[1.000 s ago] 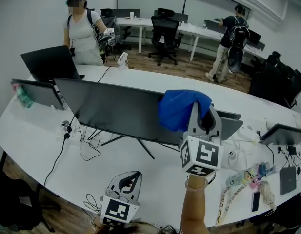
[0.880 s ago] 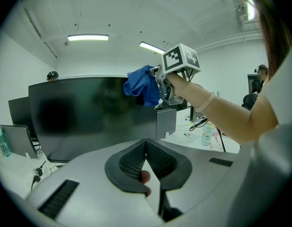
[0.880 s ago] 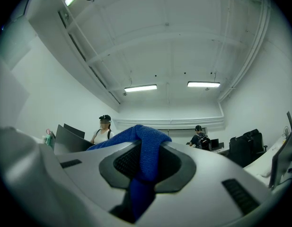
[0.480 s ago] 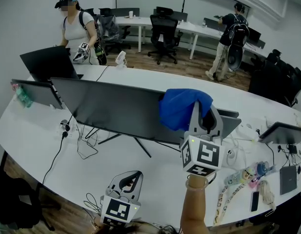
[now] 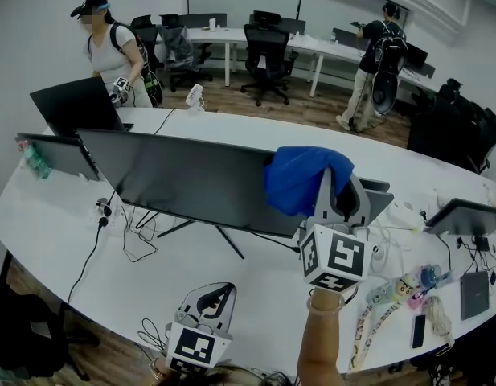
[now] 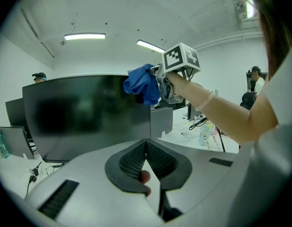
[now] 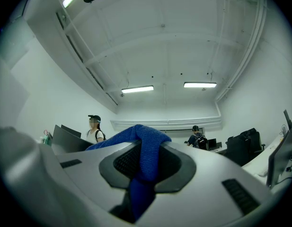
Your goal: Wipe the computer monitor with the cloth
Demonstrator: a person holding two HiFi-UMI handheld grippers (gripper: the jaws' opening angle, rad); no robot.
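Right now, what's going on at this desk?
A person is working on a monitor with two handheld grippers. The right gripper is shut on a blue cloth and holds it up at the screen's top right corner. The left gripper is shut and empty, held low near the front edge of the white desk.

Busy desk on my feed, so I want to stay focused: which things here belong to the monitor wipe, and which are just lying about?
In the job: blue cloth, clamped in the right gripper; big black monitor, cloth at its upper corner.
Lying about: laptop, lanyards, phone, power strip; left gripper shut, empty.
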